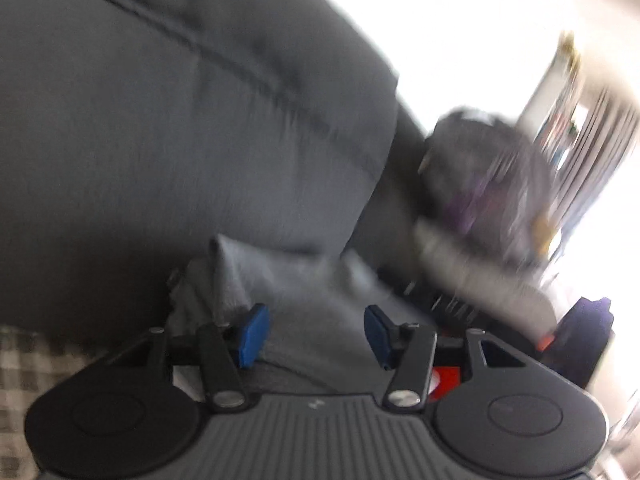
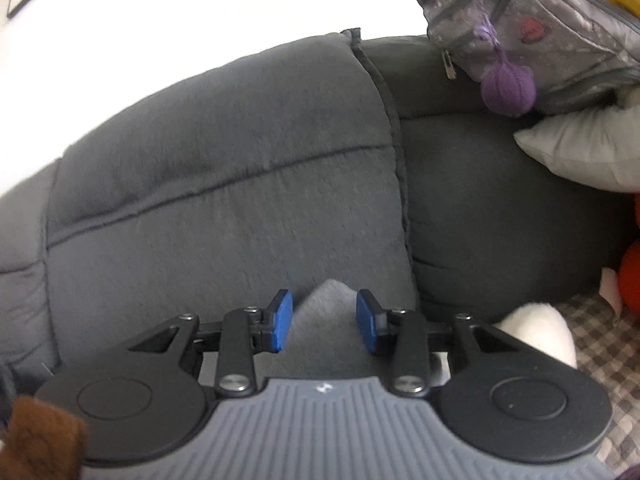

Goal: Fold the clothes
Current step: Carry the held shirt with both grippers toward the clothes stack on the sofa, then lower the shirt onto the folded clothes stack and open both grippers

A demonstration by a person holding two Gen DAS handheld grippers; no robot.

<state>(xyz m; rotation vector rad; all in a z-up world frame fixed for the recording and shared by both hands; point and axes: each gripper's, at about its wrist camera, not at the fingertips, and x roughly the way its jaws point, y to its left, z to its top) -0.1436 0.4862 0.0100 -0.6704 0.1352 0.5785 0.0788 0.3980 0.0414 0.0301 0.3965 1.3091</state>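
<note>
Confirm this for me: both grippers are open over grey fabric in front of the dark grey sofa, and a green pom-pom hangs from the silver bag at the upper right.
One detail is wrong: the pom-pom is purple, not green, as the right wrist view shows. It does hang from the silver bag. The rest stands: the left gripper and right gripper are both open over grey fabric before the dark grey sofa.

Two grippers: left gripper (image 1: 316,334), right gripper (image 2: 324,324), each with two blue pads. One grey garment (image 2: 328,320). One dark grey sofa (image 2: 224,184). One grey backpack (image 2: 552,28), one purple pompom (image 2: 508,88). One light grey pillow (image 2: 588,152). One checked cover (image 2: 600,336).
</note>
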